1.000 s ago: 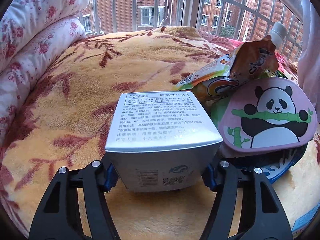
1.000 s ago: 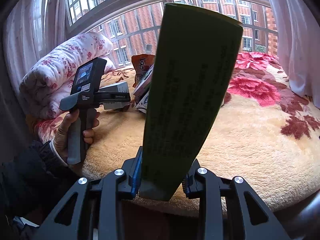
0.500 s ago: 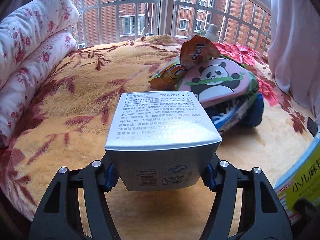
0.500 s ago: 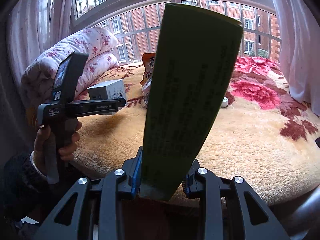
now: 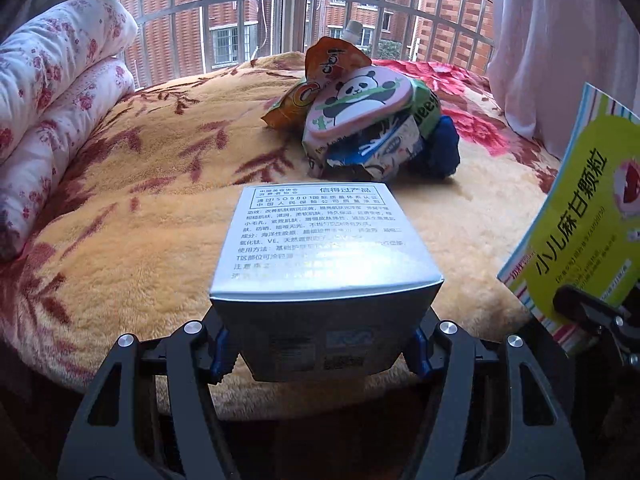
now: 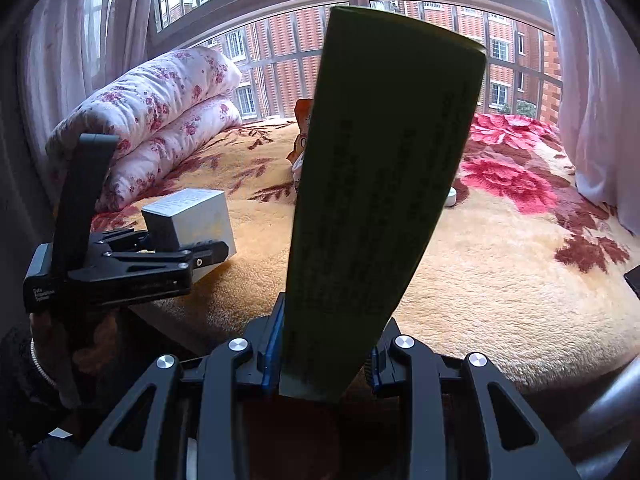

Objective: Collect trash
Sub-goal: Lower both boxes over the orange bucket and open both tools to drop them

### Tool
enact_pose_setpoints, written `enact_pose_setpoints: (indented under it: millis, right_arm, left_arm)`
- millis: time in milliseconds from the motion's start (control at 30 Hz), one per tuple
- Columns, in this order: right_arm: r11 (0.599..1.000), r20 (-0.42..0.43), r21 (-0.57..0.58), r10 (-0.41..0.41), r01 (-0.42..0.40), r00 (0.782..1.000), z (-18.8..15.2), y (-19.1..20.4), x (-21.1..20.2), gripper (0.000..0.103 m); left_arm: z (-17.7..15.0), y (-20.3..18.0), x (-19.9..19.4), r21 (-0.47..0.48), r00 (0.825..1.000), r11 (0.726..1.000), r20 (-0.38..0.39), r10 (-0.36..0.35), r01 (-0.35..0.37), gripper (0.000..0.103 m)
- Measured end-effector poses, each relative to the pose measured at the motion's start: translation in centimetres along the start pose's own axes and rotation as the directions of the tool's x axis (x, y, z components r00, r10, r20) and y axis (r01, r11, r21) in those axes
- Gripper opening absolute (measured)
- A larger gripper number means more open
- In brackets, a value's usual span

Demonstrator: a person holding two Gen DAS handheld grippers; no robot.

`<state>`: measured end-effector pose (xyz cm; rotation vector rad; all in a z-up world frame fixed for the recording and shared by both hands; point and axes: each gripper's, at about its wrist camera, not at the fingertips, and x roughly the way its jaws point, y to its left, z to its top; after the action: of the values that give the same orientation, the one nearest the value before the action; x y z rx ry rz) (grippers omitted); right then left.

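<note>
Two boxes are gripped, one per gripper; the left gripper (image 5: 320,350) has its jaws closed on a silver box (image 5: 324,256) held above the near edge of the blanket (image 5: 152,216); the right gripper (image 6: 320,364) clamps a green box (image 6: 384,184) that stands upright and tilts toward one o'clock; in the left wrist view, at twelve o'clock from the silver box and well apart, a trash pile (image 5: 368,128) of pouches and wrappers lies on the blanket; a folded quilt (image 5: 52,92) sits at ten o'clock.

Daylight from the window (image 5: 280,12) backlights both views; fisheye edges darken and bend.
</note>
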<state>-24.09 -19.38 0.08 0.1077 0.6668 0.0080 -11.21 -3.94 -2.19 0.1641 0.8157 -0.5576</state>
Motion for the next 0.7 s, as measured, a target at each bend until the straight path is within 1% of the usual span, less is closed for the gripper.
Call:
enact_pose_setpoints:
  millis: [100, 233, 467, 700]
  right_arm:
    - [1.0, -0.01, -0.006, 0.011, -0.011, 1.0, -0.3, 0.6, -0.1, 0.033]
    - [0.999, -0.024, -0.024, 0.029, -0.03, 0.999, -1.5, 1.2, -0.6, 0.033]
    - [0.996, -0.06, -0.053, 0.071, -0.074, 0.996, -3.4, 2.3, -1.1, 0.033]
    - [0.983, -0.13, -0.125, 0.117, -0.133, 0.985, -6.2, 3.9, -1.6, 0.033]
  left_arm:
    - [-1.6, -0.2, -0.5, 0.012, 1.0, 1.0, -0.027, -0.011, 0.012, 0.063]
    - [-3.7, -0.4, -1.3, 0.046, 0.999, 0.999, -0.046, -0.008, 0.01, 0.063]
    - [-7.0, -0.7, -1.7, 0.074, 0.994, 0.996, -0.104, -0.032, 0.04, 0.063]
    - [-10.1, -0.8, -1.4, 0.105, 0.984, 0.992, -0.168, -0.058, 0.076, 0.063]
